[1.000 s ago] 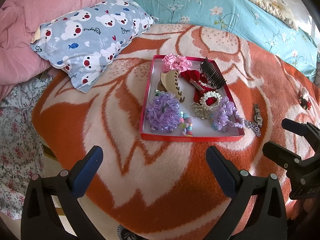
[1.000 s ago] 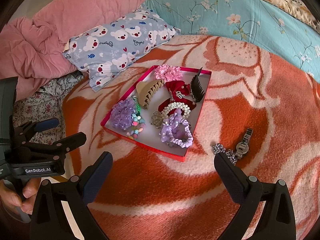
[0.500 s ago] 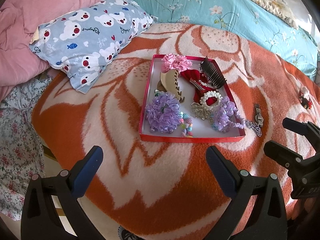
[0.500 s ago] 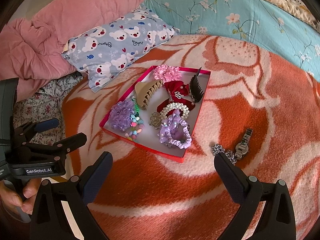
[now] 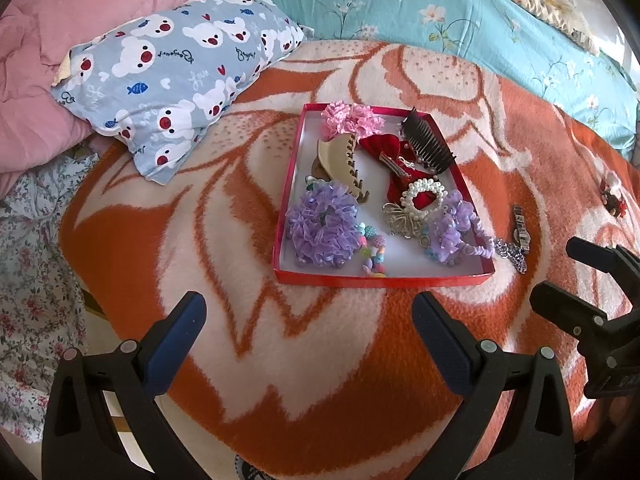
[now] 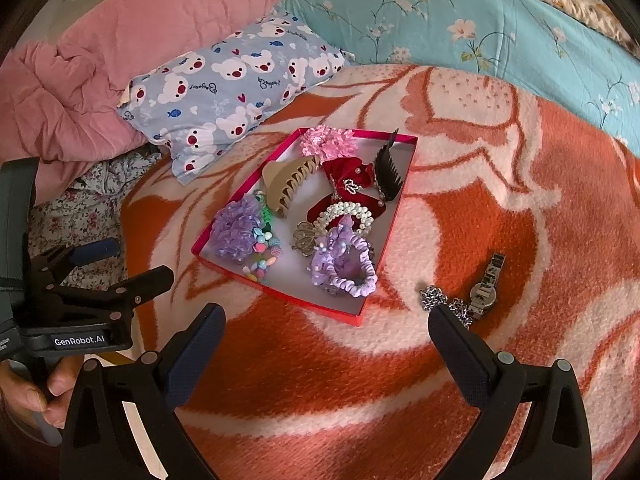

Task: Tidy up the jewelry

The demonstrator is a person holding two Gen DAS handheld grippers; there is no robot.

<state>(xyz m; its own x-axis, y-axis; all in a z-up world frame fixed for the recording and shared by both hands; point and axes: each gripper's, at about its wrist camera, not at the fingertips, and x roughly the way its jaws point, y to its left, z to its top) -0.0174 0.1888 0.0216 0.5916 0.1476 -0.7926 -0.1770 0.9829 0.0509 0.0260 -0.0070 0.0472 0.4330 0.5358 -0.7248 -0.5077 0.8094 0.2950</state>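
Note:
A shallow red box (image 5: 380, 280) (image 6: 276, 288) lies on the orange and white blanket, filled with hair clips, purple scrunchies (image 5: 322, 224) (image 6: 344, 264), a pearl band and beads. Just right of the box, on the blanket, lie a wristwatch (image 5: 521, 228) (image 6: 486, 286) and a silver chain (image 5: 510, 250) (image 6: 434, 298). My left gripper (image 5: 308, 316) hangs open in front of the box, nothing between its fingers. My right gripper (image 6: 326, 328) is also open and empty, its right fingertip close to the chain. Each gripper also shows at the edge of the other's view.
A blue bear-print pillow (image 5: 172, 76) and a pink quilt (image 6: 80, 80) lie behind left of the box. A turquoise floral cover (image 5: 460, 20) runs along the back. A small red ornament (image 5: 614, 196) sits at the far right. The bed's edge drops off at the lower left.
Both views have shifted slightly; the box now sits a bit lower and nearer in the right wrist view. Both grippers stay open and nothing on the blanket has moved.

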